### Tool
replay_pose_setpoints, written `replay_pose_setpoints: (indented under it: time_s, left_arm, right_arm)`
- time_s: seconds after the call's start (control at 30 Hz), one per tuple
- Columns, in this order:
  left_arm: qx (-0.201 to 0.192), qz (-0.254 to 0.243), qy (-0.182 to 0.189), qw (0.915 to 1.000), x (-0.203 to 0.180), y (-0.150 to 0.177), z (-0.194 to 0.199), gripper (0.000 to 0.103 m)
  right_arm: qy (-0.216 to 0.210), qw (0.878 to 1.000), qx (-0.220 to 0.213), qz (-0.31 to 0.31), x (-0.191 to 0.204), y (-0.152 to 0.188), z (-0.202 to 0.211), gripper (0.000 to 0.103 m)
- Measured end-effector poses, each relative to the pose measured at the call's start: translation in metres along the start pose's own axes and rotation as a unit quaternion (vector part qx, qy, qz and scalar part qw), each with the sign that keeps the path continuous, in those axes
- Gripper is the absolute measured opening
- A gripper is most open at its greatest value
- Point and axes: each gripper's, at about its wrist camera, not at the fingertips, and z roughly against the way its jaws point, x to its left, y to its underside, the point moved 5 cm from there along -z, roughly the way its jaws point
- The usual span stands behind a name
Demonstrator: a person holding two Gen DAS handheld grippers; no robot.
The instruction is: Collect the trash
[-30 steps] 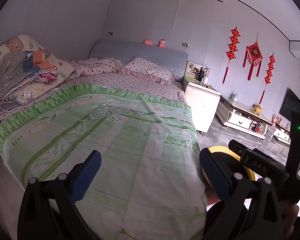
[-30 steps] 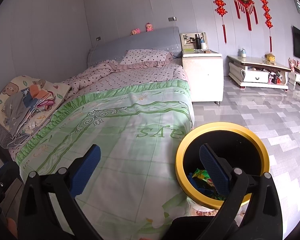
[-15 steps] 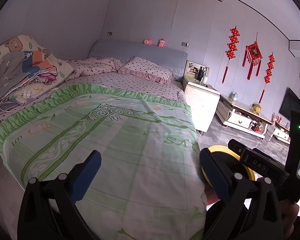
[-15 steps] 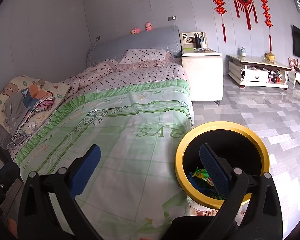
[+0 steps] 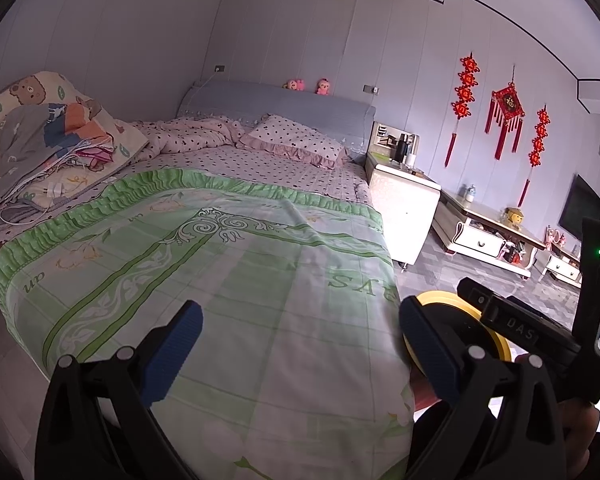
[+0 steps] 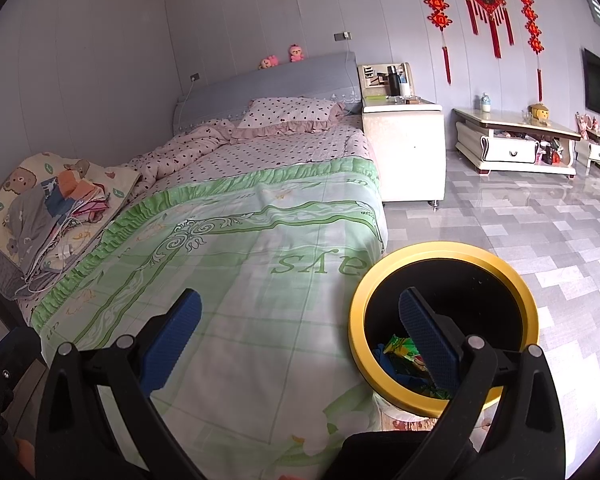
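**Jaws apart and empty, bin already holding wrappers**

Both pairs of jaws stand wide apart with nothing between them. Across the last second almost nothing has moved: both views hold the same framing of the room, with only a slight drift of the left wrist camera, so the two grippers are hovering rather than reaching. I read that as a pause after a drop, or a look round for the next piece.

The bed fills most of both views. Its green floral coverlet lies flat and bare at the near end; no litter shows on it. At the far left edge sits a pile of folded clothes and bedding, which looks like laundry, not rubbish. A white bedside cabinet stands beyond the bed.

The yellow-rimmed bin stands on the tiled floor just beside the foot of the bed, under the right gripper. Colourful wrappers lie at its bottom, so some trash is already collected. The left gripper hangs over the coverlet, with the bin partly hidden behind its right finger.

With no loose trash visible here, the task is either near done or needs a search elsewhere.
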Motion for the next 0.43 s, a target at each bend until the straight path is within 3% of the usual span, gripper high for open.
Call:
replay_pose_setpoints:
  time_s: [0.43]
  left_arm:
    - [0.009, 0.004, 0.004, 0.9999, 0.0041, -0.0001, 0.0018, 0.095]
  right_arm:
    - [0.0, 1.0, 0.001, -0.001, 0.0003, 0.0013, -0.0005, 0.095]
